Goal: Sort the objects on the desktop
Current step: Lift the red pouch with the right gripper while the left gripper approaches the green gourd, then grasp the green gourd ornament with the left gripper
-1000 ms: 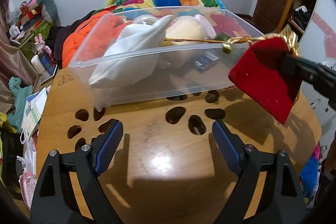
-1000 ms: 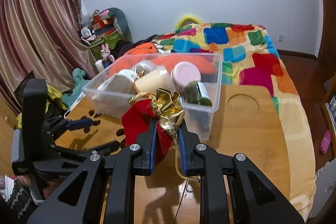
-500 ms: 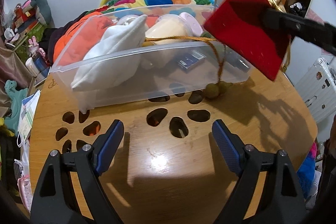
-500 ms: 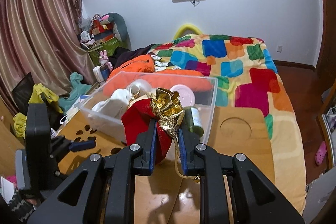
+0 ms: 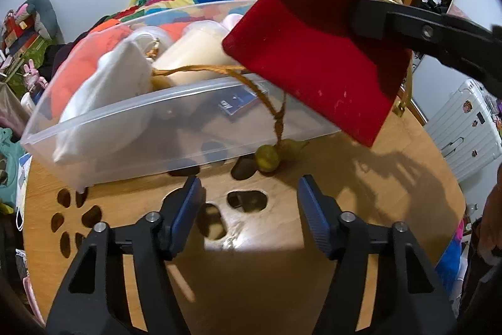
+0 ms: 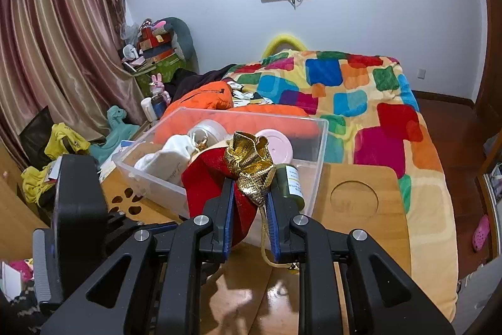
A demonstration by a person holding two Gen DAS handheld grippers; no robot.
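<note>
Centrally, the right gripper (image 6: 250,211) is clenched on a red velvet drawstring pouch (image 5: 317,52) at its gathered neck, where a crinkled gold-foil ruffle (image 6: 251,160) fans out above the blue ribbed pads. The pouch is a flat, soft, roughly rectangular bag held in the air above the near right corner of a clear plastic storage bin (image 5: 175,121). In the left wrist view its long axis runs diagonally, neck up and to the right, closed bottom edge down and to the left. A twisted gold cord (image 5: 276,102) trails from it over the bin's rim and ends in a round yellowish bead (image 5: 267,158) low in front of the bin wall, just above the table. The bin, thin-walled and translucent, stands on a varnished wooden table (image 5: 251,272) pierced by rounded cut-outs, and holds a white cloth bag (image 5: 106,90), a cream cylinder (image 5: 194,49), a pink round lid (image 6: 276,148) and a dark green bottle (image 6: 290,184). The left gripper (image 5: 249,209) hangs over the table before the bin, with nothing between its fingers. Compared with a second ago, its jaws have just been closing and stand narrower, the pouch sits higher and farther left in the left wrist view, and the bead now dangles in front of the bin.
</note>
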